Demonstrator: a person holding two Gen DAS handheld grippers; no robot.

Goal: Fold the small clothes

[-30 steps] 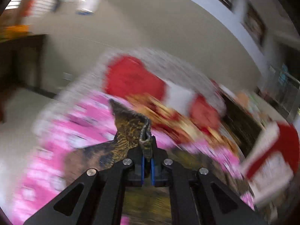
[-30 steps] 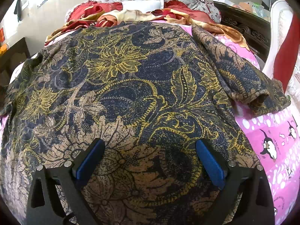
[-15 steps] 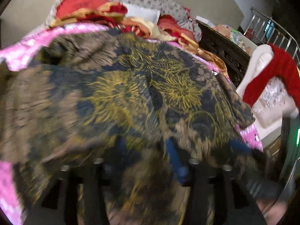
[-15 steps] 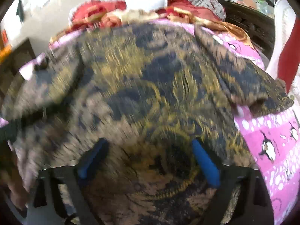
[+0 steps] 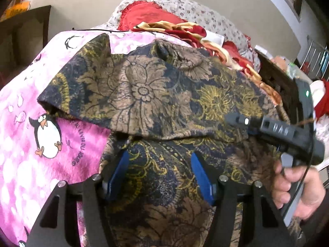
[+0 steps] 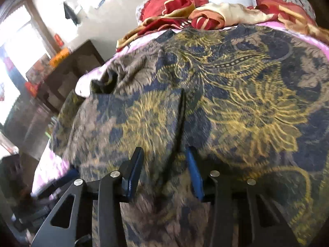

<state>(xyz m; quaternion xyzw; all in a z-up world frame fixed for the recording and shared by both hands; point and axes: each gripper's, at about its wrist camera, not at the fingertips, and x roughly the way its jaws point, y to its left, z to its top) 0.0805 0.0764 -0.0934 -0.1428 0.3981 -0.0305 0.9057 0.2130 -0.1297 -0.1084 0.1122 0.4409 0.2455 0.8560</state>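
A dark blue and gold floral shirt [image 5: 156, 94] lies spread on a pink penguin blanket [image 5: 41, 107], its left side folded over onto the body. My left gripper [image 5: 160, 156] hovers just above the near part of the shirt, open, with nothing pinched between its blue pads [image 5: 118, 175]. My right gripper [image 6: 164, 151] is low over the shirt [image 6: 236, 94] and its jaws are closing, with a raised crease of cloth [image 6: 181, 121] running up between them. In the left wrist view the right gripper [image 5: 244, 123] rests at the shirt's right edge, held by a hand [image 5: 294, 185].
Red and gold bedding [image 5: 170, 26] and a flowered pillow [image 5: 197, 12] are piled at the far end of the bed. A dark wooden cabinet [image 6: 67, 76] stands to the left of the bed. A dark headboard or side table [image 5: 275, 78] is at the right.
The left gripper, shut on a lifted corner of the shirt a second ago, has let go and come down open. The right gripper's jaws have narrowed and it has swung left.
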